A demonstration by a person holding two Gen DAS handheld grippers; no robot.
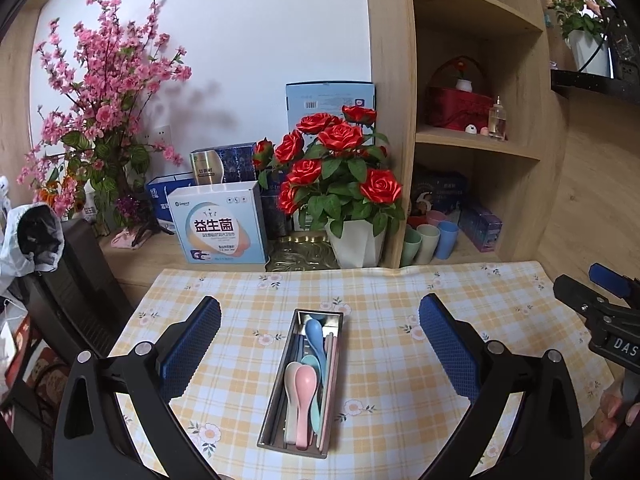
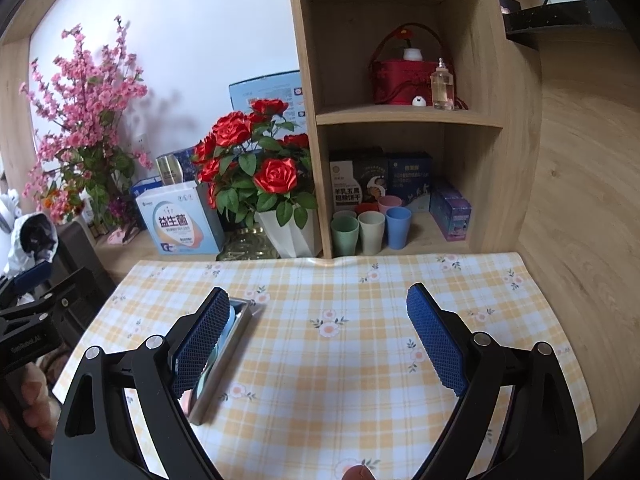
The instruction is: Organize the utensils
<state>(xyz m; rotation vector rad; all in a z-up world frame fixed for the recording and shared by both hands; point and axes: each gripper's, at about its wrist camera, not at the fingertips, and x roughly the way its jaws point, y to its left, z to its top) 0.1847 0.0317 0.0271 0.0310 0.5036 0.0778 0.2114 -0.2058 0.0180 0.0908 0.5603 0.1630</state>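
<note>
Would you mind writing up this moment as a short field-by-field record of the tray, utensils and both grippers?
surface: yellow plaid tablecloth
container: metal tray, lying on the cloth, long side pointing away from the camera
contents: pink spoon, blue spoon, teal spoon, cream spoon and chopsticks, all inside the tray
left gripper: open, empty, centred over the tray
right gripper: open, empty, over bare cloth to the tray's right
background: red roses in a white pot, cups on the lowest shelf

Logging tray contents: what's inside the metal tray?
Metal tray holds a blue spoon, pink spoon, cream spoon, a teal one partly covered, and chopsticks. Anything beneath the spoons is hidden.
</note>
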